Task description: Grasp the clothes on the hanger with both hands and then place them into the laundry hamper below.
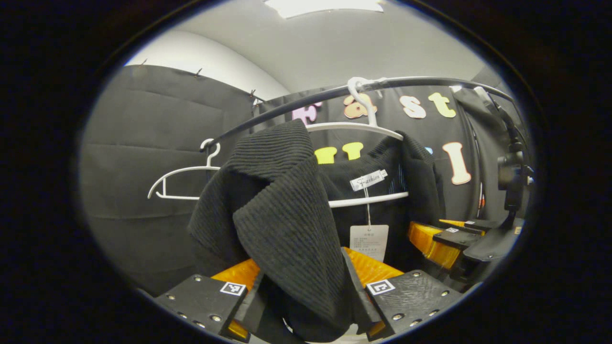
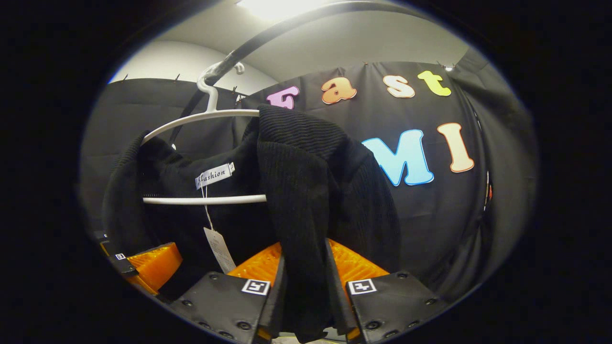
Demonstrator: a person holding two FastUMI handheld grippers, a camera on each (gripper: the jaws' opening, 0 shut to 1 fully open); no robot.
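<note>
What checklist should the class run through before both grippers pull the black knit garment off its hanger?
1. Left gripper pinching the black knit garment: ok, fabric sits between its fingers.
2. Right gripper pinching the garment's other shoulder: ok.
3. White hanger hooked on the rail: ok.
4. Garment free of the hanger: not ok, both shoulders are draped over it.
5. Paper tag clear of the fingers: ok, hanging loose.
6. Laundry hamper placed below: cannot tell.
</note>
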